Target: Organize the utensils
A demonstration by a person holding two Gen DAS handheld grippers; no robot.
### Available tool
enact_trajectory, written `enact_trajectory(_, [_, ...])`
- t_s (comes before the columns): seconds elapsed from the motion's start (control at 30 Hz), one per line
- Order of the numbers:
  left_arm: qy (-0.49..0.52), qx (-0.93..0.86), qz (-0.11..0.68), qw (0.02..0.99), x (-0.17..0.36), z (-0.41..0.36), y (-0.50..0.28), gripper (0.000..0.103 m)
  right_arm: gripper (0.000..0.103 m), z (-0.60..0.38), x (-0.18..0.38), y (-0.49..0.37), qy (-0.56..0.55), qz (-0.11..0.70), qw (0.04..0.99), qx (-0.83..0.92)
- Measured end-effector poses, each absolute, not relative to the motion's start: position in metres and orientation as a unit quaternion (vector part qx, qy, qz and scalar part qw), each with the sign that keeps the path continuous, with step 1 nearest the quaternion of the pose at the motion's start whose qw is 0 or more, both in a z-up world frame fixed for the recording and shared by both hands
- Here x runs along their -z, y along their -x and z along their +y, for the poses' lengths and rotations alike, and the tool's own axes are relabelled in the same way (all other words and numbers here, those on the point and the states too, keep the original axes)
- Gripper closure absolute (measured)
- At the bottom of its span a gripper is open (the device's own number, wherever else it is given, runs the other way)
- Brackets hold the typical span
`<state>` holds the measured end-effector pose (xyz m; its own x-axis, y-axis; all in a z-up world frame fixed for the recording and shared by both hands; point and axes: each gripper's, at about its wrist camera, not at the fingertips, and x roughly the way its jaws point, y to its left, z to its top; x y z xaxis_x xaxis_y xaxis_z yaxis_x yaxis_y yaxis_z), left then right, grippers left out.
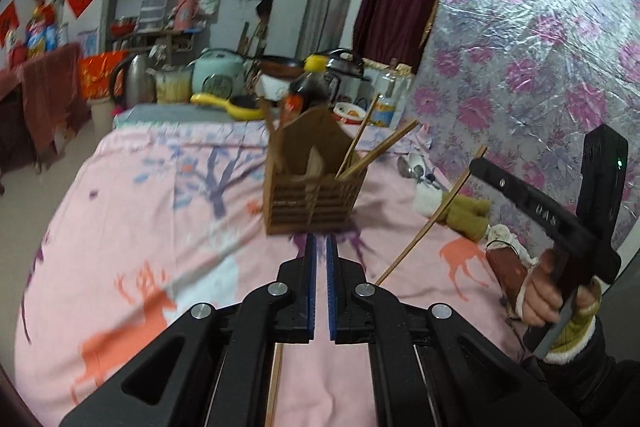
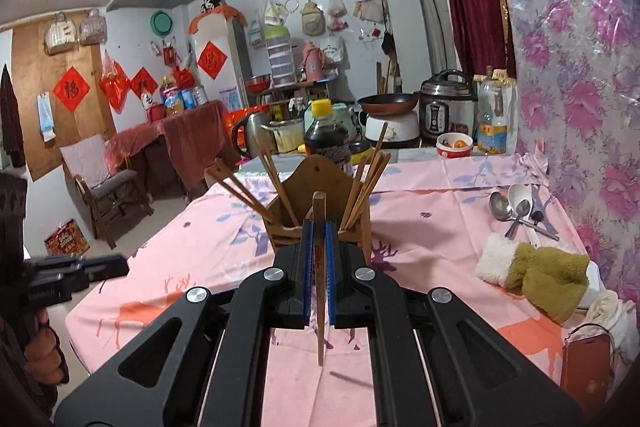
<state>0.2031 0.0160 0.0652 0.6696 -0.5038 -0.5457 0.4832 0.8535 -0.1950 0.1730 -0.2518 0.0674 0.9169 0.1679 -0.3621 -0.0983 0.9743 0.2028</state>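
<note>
Two tools hover over the bench near the wooden chopstick holder (image 2: 320,211): the right tool (image 2: 319,227) clamps one chopstick (image 2: 320,291), the left tool (image 1: 321,241) likewise, apparently, pinching another (image 1: 275,383).

Pink tablecloth (image 2: 440,195) printed with orange deer, brown wooden holder (image 2: 320,183), olive-and-white glove (image 2: 548,275).

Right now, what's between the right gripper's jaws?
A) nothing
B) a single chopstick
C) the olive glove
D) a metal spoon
B: the right gripper has its jaws shut on a chopstick, which sticks out front and back; the spoons and the glove lie on the pink cloth to the right.
</note>
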Motion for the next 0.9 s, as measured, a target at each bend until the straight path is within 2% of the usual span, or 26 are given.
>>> enact_trajectory(0.17, [-0.004,0.284,0.312,0.907,-0.069,0.0,-0.212,0.098,0.096,-0.257,-0.069,-0.174,-0.097,0.191,0.974,-0.071])
enact_trajectory(0.23, [-0.011,0.285,0.327,0.901,-0.053,0.002,-0.205,0.09,0.096,-0.257,-0.065,-0.174,-0.102,0.194,0.973,-0.077])
enact_trajectory(0.27, [-0.015,0.283,0.335,0.899,-0.042,0.005,-0.199,0.06,0.096,-0.257,-0.063,-0.174,-0.104,0.196,0.972,-0.08])
enact_trajectory(0.3, [-0.017,0.271,0.339,0.901,-0.03,0.011,-0.191,0.034,0.096,-0.258,-0.061,-0.174,-0.107,0.198,0.971,-0.083])
enact_trajectory(0.33, [-0.015,0.261,0.338,0.904,-0.021,0.017,-0.184,0.032,0.096,-0.257,-0.057,-0.176,-0.11,0.202,0.969,-0.086])
enact_trajectory(0.53, [-0.043,0.228,0.389,0.891,0.057,0.042,-0.134,0.035,0.096,-0.253,-0.056,-0.175,-0.109,0.204,0.968,-0.098])
enact_trajectory(0.7, [-0.096,0.208,0.42,0.878,0.107,0.042,-0.109,0.062,0.096,-0.251,-0.056,-0.172,-0.112,0.204,0.967,-0.099])
enact_trajectory(0.77, [-0.097,0.198,0.431,0.875,0.122,0.047,-0.11,0.07,0.096,-0.251,-0.057,-0.171,-0.113,0.204,0.967,-0.099])
enact_trajectory(0.83, [-0.083,0.193,0.431,0.877,0.13,0.055,-0.113,0.07,0.096,-0.251,-0.058,-0.17,-0.112,0.204,0.967,-0.099])
enact_trajectory(0.9, [-0.062,0.196,0.43,0.879,0.13,0.063,-0.115,0.08,0.096,-0.252,-0.057,-0.17,-0.109,0.203,0.968,-0.098])
